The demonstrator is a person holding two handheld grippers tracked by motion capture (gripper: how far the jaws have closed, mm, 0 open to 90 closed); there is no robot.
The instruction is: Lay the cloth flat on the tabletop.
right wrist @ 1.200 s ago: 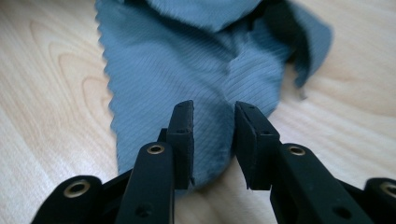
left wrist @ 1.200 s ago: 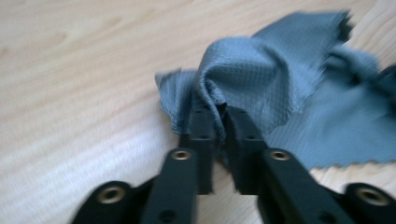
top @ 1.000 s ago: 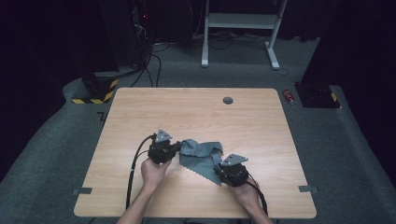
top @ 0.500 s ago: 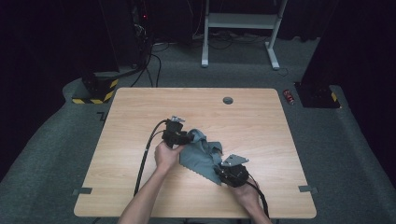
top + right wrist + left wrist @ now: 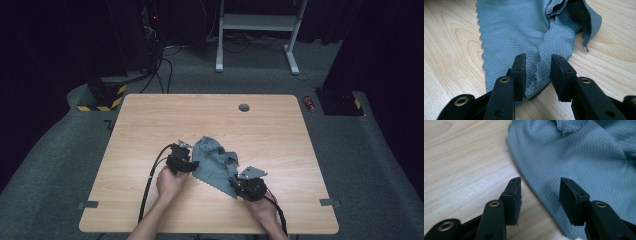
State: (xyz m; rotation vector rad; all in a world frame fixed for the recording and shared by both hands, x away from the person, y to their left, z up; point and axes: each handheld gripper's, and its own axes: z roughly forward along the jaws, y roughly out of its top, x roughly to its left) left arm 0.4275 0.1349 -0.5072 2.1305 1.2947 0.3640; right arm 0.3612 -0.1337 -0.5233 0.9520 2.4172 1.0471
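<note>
Working from the biggest thing down, we start with the desk (image 5: 150, 120), a pale wood top with a small round grommet (image 5: 244, 107) near its far edge. It carries one item, a grey cloth (image 5: 212, 162), rumpled and partly folded over itself, lying in the near half of the desk a little toward the middle. Its near edge is zigzag cut, and one flap is doubled back over the rest, which we judge is why both tools sit at its borders: the fabric seems to be mid-fold or mid-spread.

Our left hand-held gripper (image 5: 186, 162) rests at the cloth's left edge. In the left gripper view its jaws have just been opening and stand apart, one above bare wood and the other above the fabric, the hem running between them without being pinched. We read that as lining up for a fresh bite on that edge.

Our right hand-held gripper (image 5: 240, 186) sits at the near right corner of the cloth. In the right gripper view its jaws have just been opening a little; a fold lies between them, but the pads do not press it, so nothing is held.

No containers are on the desk.
</note>
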